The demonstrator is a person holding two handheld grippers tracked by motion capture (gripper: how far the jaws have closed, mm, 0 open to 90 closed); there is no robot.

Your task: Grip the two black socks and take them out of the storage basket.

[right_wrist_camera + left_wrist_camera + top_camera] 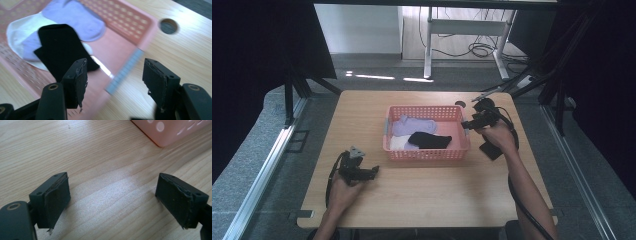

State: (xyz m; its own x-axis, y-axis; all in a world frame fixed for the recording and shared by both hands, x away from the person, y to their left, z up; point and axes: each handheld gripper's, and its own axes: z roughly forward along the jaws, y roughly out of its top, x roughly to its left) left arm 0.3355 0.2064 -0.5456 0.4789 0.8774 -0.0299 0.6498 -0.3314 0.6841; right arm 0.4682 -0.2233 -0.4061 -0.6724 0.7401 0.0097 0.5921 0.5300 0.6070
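1. No brand, label or readable writing is showing on any item.
2. A pink perforated basket (427, 154) is sitting at the centre of the wooden table (422, 195).
3. The basket is holding 3 socks: a lavender sock (413, 125) at its 11 o'clock, a white sock (398, 144) at its 8 o'clock, and a black sock (430, 140) near its centre.
4. In the right gripper view, the black sock (60, 47) is lying partly over the white sock (18, 32), and the lavender sock (72, 17) is lying beside them.
5. The right gripper (468, 124) is hovering at the basket's 3 o'clock rim; its jaws are standing apart with nothing between them.
6. The left gripper (371, 172) is resting on the table at the basket's 8 o'clock; its jaws are spread wide, gripping nothing, with bare wood between them.
7. A dark round hole (460, 104) is showing in the table at the basket's 1 o'clock.
8. A flat black object (491, 150) is lying on the table at the basket's 4 o'clock.
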